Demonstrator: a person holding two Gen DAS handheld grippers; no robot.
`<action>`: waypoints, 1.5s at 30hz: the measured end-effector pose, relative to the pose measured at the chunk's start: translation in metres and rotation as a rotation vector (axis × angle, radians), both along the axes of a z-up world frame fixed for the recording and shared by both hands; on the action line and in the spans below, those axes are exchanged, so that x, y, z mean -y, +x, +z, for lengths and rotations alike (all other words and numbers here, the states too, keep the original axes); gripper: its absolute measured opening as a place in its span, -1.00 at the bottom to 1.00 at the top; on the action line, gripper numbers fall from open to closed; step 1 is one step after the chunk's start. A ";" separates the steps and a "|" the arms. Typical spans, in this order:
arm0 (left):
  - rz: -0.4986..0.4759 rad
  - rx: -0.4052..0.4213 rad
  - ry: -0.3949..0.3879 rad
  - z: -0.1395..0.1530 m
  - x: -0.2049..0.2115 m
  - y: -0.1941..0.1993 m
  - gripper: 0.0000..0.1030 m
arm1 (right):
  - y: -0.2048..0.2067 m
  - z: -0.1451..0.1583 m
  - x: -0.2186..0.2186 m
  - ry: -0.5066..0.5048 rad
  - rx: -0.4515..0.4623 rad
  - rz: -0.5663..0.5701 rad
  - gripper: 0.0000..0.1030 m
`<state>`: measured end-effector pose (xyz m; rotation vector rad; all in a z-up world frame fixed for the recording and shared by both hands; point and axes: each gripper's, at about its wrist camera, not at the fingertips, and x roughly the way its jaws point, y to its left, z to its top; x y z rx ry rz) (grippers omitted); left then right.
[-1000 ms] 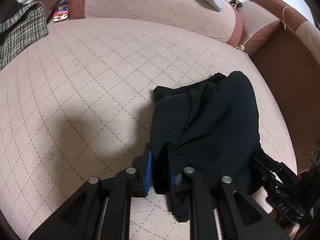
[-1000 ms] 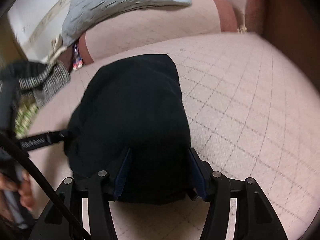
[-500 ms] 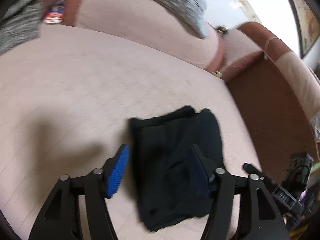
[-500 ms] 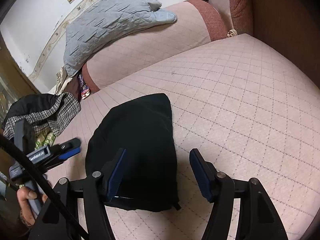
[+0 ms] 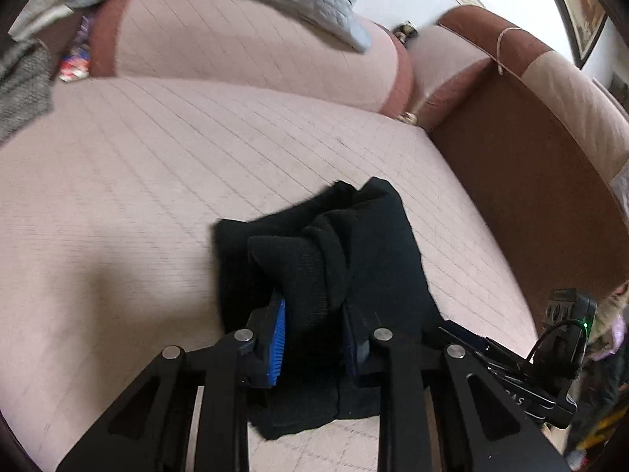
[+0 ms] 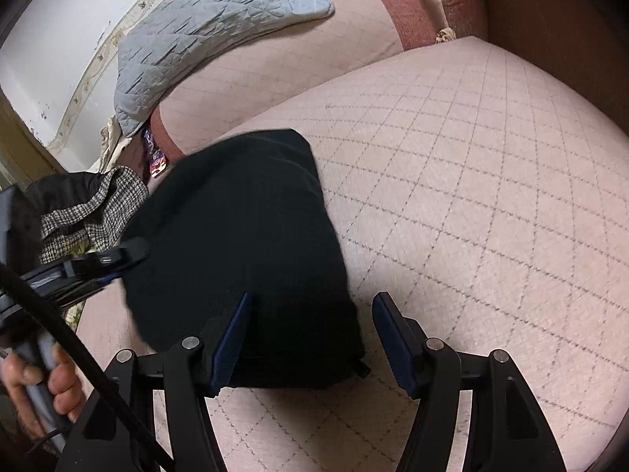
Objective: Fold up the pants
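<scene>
The black pants [image 5: 346, 244] lie folded into a compact bundle on the pink quilted sofa seat [image 5: 157, 165]. My left gripper [image 5: 314, 326] is shut on a bunched edge of the pants, lifting a fold between its blue pads. In the right wrist view the pants [image 6: 243, 244] fill the centre-left. My right gripper [image 6: 310, 338] is open and empty, its left finger over the near edge of the pants, its right finger over bare seat. The left gripper's tip [image 6: 118, 255] shows at the pants' left side.
A grey quilted blanket [image 6: 204, 27] lies over the sofa back [image 5: 236, 51]. A checked garment [image 6: 90, 212] sits at the left end of the seat. The brown armrest [image 5: 530, 181] borders the seat. A hand [image 6: 43, 389] holds the left tool's handle.
My left gripper was open half a second ago and has closed on the near edge of the pants. My right gripper stays open and has moved closer over the pants' near corner.
</scene>
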<state>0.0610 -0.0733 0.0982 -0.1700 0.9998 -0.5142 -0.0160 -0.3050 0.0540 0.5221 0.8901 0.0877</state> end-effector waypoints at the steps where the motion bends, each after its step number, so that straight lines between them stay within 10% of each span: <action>1: 0.017 0.007 0.026 0.000 -0.001 -0.001 -0.54 | 0.002 -0.002 -0.002 0.004 -0.004 0.008 0.34; 6: 0.050 -0.113 0.164 -0.037 0.005 0.023 -0.24 | 0.003 0.002 -0.014 -0.020 0.002 0.035 0.34; 10: 0.094 -0.206 0.017 -0.045 -0.017 0.029 -0.16 | -0.003 0.025 -0.005 -0.030 0.054 0.034 0.34; 18: 0.150 0.063 -0.093 0.016 -0.024 0.002 -0.11 | 0.062 0.060 0.010 0.064 0.093 0.099 0.26; 26: 0.171 -0.166 -0.099 -0.064 0.000 0.056 -0.11 | 0.186 -0.003 -0.012 0.265 -0.148 0.162 0.06; 30: 0.152 -0.144 -0.100 -0.066 -0.004 0.056 -0.11 | 0.209 -0.034 -0.007 0.293 -0.229 0.098 0.03; 38: 0.170 -0.137 -0.162 -0.043 -0.030 0.047 -0.07 | 0.172 0.010 0.005 0.233 -0.078 0.077 0.06; 45: 0.084 -0.042 -0.016 -0.035 -0.006 0.016 0.03 | 0.069 0.034 0.006 0.001 0.013 0.061 0.04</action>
